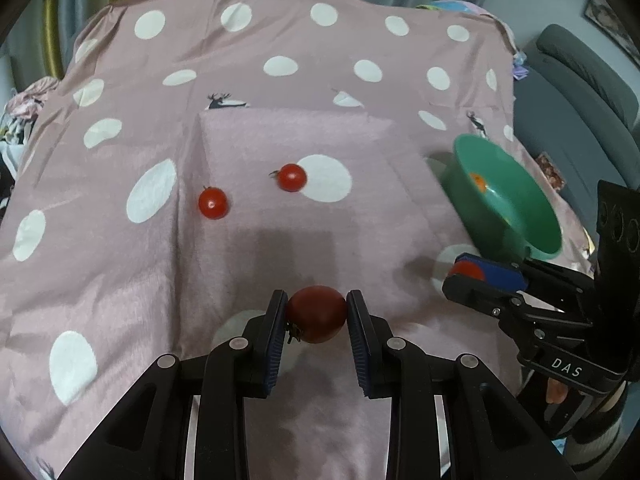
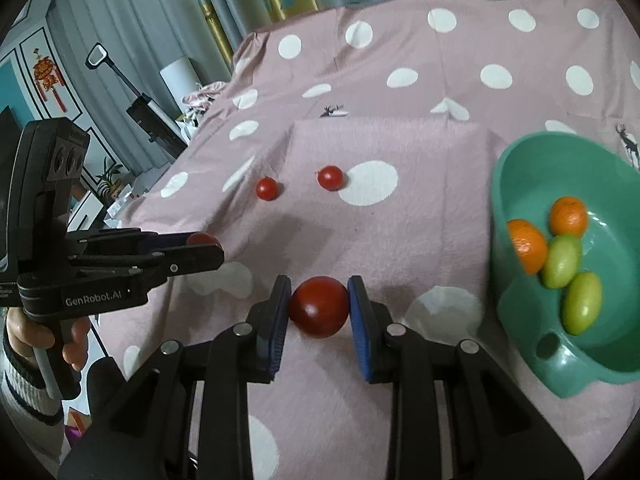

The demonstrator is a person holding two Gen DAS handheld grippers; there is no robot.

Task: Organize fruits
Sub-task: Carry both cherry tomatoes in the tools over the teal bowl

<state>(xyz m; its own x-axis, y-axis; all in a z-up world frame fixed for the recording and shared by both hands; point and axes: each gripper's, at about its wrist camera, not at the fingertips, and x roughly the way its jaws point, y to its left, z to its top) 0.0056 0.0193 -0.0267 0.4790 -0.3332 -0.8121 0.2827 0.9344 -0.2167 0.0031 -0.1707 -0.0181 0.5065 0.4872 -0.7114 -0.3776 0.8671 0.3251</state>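
My left gripper point(image 1: 317, 312) is shut on a red cherry tomato point(image 1: 316, 314), held a little above the pink spotted cloth. My right gripper point(image 2: 319, 306) is shut on another red cherry tomato point(image 2: 319, 306). Each gripper shows in the other's view: the right gripper point(image 1: 466, 274) beside the bowl, the left gripper point(image 2: 204, 246) at the left edge, both with a tomato between the pads. Two more cherry tomatoes point(image 1: 213, 203) point(image 1: 292, 177) lie on the cloth ahead. The green bowl point(image 2: 516, 184) at the right holds two oranges point(image 2: 568, 216) and two green fruits point(image 2: 582, 308).
A pink cloth with white dots point(image 1: 120, 280) covers the whole surface, raised in a square patch at the middle. A grey sofa point(image 1: 580, 92) stands past the right edge. A person's hand point(image 2: 28, 334) grips the left tool's handle. Curtains and a vacuum point(image 2: 148, 116) stand behind.
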